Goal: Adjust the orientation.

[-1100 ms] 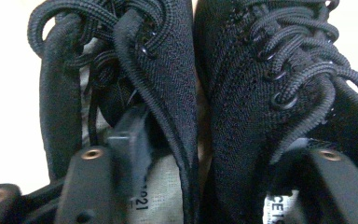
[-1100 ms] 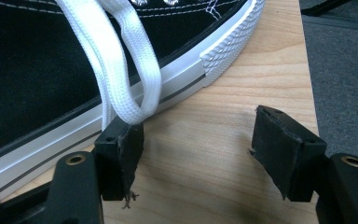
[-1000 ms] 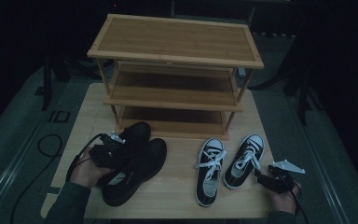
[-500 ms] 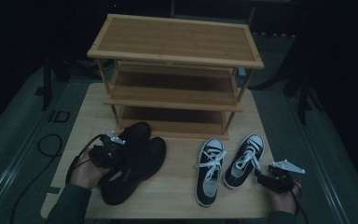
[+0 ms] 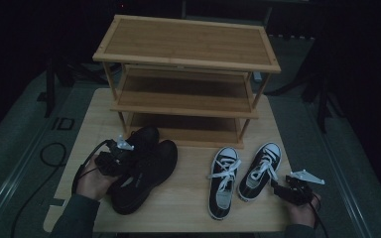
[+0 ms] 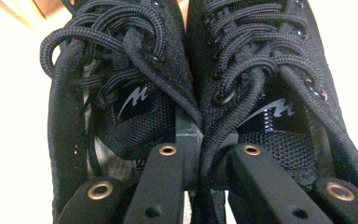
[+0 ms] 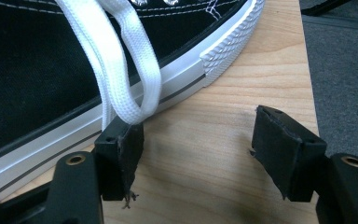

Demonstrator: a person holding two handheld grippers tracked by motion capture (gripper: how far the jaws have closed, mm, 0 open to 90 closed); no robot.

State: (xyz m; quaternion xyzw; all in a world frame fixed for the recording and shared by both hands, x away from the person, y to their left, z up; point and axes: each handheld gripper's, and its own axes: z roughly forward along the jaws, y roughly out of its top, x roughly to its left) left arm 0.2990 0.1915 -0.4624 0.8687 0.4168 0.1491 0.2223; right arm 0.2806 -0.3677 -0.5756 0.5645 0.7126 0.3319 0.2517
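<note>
The left gripper [image 5: 124,156] is pinching the inner collars of the pair of black shoes [image 5: 144,171], its jaws having just been closing with both collars between them; the pair is lying on the table [image 5: 188,208] in front of the wooden rack [image 5: 188,64]; a clean lift is calling for a firm, level hold so neither shoe slips; the right gripper [image 7: 198,149] is waiting wide open, holding nothing, beside the black-and-white sneaker [image 7: 37,56].

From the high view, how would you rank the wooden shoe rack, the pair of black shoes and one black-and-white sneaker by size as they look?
1. Wooden shoe rack, by far the largest.
2. Pair of black shoes.
3. Right black-and-white sneaker. It looks much like its twin, so those two cannot be ranked.
</note>
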